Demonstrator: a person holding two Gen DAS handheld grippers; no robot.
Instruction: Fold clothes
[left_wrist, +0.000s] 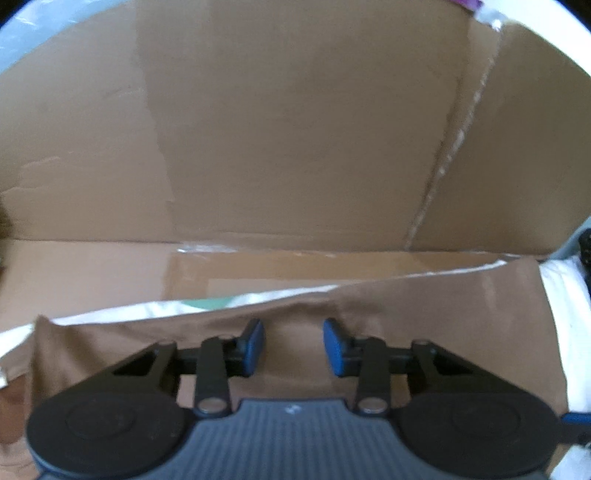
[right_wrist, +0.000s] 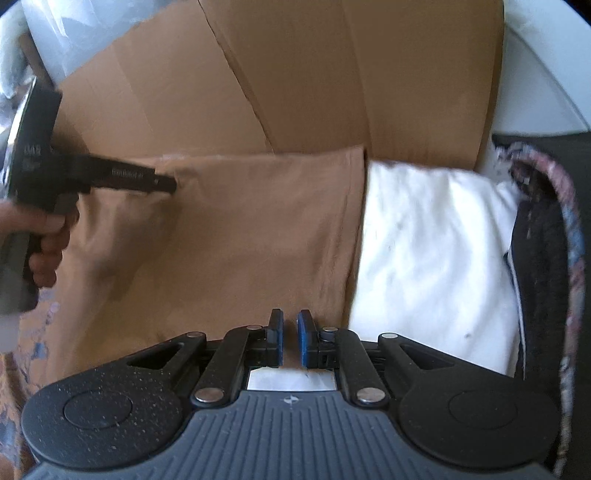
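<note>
A tan-brown garment (right_wrist: 240, 229) lies spread flat in front of a cardboard sheet; it also fills the lower part of the left wrist view (left_wrist: 424, 314). My left gripper (left_wrist: 294, 347) is open, its blue pads wide apart over the garment's far edge. It also shows from the side in the right wrist view (right_wrist: 162, 182), tips at the garment's far left part. My right gripper (right_wrist: 290, 338) hovers at the garment's near edge, pads nearly together with a narrow gap and nothing clearly between them.
A tall cardboard sheet (left_wrist: 295, 129) stands behind the garment. A white cloth (right_wrist: 436, 251) lies right of the garment. A dark garment with patterned trim (right_wrist: 550, 236) lies at the far right. Shiny plastic (left_wrist: 110, 314) shows under the garment's far edge.
</note>
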